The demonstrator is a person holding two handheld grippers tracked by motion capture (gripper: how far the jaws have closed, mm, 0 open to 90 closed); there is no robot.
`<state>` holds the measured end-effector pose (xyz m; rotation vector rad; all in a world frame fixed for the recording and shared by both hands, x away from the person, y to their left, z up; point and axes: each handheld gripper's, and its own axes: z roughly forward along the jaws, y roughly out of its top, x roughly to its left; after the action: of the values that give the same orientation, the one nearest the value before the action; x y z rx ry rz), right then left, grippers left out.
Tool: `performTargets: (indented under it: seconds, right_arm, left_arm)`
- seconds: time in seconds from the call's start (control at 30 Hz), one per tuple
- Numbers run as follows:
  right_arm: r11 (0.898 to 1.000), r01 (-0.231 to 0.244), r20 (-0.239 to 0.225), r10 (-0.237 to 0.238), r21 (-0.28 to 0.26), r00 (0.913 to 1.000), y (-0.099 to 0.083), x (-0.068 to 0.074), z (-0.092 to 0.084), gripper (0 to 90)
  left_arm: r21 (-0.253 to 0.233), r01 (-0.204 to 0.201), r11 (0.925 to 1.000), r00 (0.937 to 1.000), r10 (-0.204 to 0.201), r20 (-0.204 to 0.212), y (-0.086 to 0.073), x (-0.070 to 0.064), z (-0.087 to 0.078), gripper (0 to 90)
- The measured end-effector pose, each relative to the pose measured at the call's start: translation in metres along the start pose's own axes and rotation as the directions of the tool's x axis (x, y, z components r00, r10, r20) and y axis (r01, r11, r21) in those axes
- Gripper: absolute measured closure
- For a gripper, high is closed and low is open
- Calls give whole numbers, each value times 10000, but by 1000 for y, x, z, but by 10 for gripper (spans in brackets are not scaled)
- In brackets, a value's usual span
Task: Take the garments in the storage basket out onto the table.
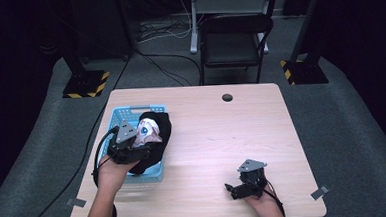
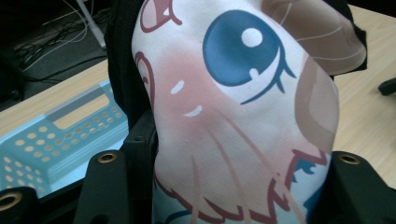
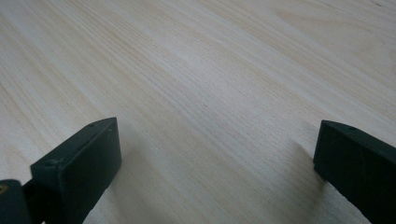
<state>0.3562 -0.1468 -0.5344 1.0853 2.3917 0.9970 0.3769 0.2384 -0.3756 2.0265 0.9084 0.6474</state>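
Note:
A black cloth item with a printed cartoon face [image 1: 147, 131], pink and white with a big blue eye [image 2: 243, 51], hangs over the blue plastic basket [image 1: 123, 114] at the table's left. My left gripper [image 1: 133, 146] is shut on this printed cloth [image 2: 224, 140], which bulges up between the two black jaws. My right gripper [image 1: 235, 189] rests low near the table's front right. In the right gripper view its jaws [image 3: 215, 168] stand wide apart over bare wood, with nothing between them.
The light wooden table [image 1: 222, 137] has a round cable hole [image 1: 227, 97] near its far edge. A black chair [image 1: 232, 41] stands behind the table. Cables run from the left gripper off the table's left side.

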Motion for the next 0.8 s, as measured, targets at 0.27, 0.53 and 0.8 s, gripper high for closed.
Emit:
performTargets:
  seconds: [0.27, 0.53, 0.8]
  right_arm:
    - [10000, 2, 1, -2, 1, 10000, 0, 0, 0, 2]
    - [10000, 0, 0, 0, 1, 10000, 0, 0, 0, 2]
    - [10000, -1, 0, 1, 3, 10000, 0, 0, 0, 2]
  left_arm:
    - [-92, -182, 9998, 9993, 185, 333, 3, -9, 1, 419]
    - [-72, -399, 9992, 9965, 403, 726, 4, -20, 7, 418]
    - [-11, -673, 9977, 9896, 669, 1273, 5, -30, 14, 418]
